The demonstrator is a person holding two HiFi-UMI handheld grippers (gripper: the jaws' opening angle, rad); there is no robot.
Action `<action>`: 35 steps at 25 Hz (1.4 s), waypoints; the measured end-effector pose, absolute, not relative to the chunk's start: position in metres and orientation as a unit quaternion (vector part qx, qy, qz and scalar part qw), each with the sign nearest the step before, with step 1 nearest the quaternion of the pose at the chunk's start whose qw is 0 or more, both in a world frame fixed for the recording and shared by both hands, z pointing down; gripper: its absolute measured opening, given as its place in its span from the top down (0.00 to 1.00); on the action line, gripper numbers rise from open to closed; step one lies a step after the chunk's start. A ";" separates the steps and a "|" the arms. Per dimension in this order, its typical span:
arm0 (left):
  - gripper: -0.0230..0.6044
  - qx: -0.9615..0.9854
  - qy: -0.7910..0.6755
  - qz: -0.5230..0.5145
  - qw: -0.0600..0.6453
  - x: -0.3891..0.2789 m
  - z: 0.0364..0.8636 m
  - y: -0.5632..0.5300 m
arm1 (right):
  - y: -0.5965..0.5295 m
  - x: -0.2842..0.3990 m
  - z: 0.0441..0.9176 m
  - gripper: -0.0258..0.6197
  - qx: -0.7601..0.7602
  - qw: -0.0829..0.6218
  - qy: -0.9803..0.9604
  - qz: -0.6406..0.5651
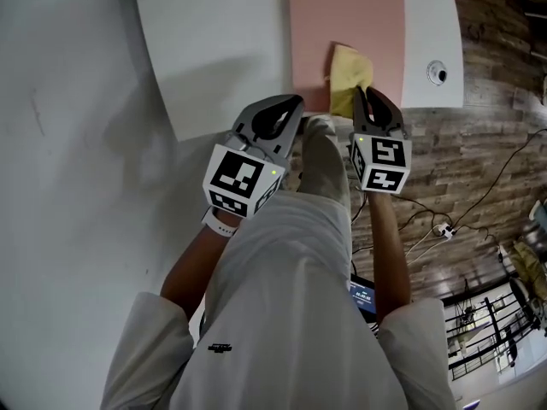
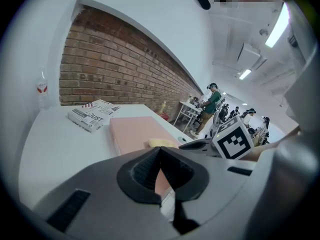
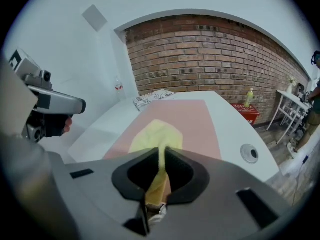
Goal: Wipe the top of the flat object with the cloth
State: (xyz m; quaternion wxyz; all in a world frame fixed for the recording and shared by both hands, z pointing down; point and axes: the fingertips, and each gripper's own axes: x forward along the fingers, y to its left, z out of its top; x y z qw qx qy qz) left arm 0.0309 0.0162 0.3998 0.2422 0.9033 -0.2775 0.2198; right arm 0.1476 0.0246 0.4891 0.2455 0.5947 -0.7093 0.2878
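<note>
R gripper [image 3: 162, 154] jaws are clamped on the near end of the yellow cloth [image 3: 155, 134]. Rest of the cloth lies on the pink mat [image 3: 192, 116] by its near edge, on the white table [image 3: 100, 129]. L gripper [image 2: 160, 151] jaws are pressed together w/ nothing between, just beside the R one.

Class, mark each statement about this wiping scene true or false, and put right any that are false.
1. The right gripper is shut on the yellow cloth. True.
2. The cloth lies on the bare white table. False: it rests on the pink mat.
3. The left gripper grips a corner of the mat. False: its jaws are together with nothing between them, and it is held off the mat.
4. A printed box rests on the table near the mat's far end. True.
</note>
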 end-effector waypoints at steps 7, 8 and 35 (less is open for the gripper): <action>0.93 0.900 -0.249 0.263 0.241 0.058 0.439 0.021 | 0.036 0.191 0.493 0.90 0.615 0.260 -0.688 0.284; 0.93 0.898 -0.249 0.270 0.242 0.060 0.446 0.021 | 0.036 0.195 0.493 0.90 0.617 0.263 -0.686 0.281; 0.94 0.848 -0.272 0.363 0.275 0.072 0.512 0.026 | -0.017 0.286 0.488 0.90 0.626 0.296 -0.684 0.230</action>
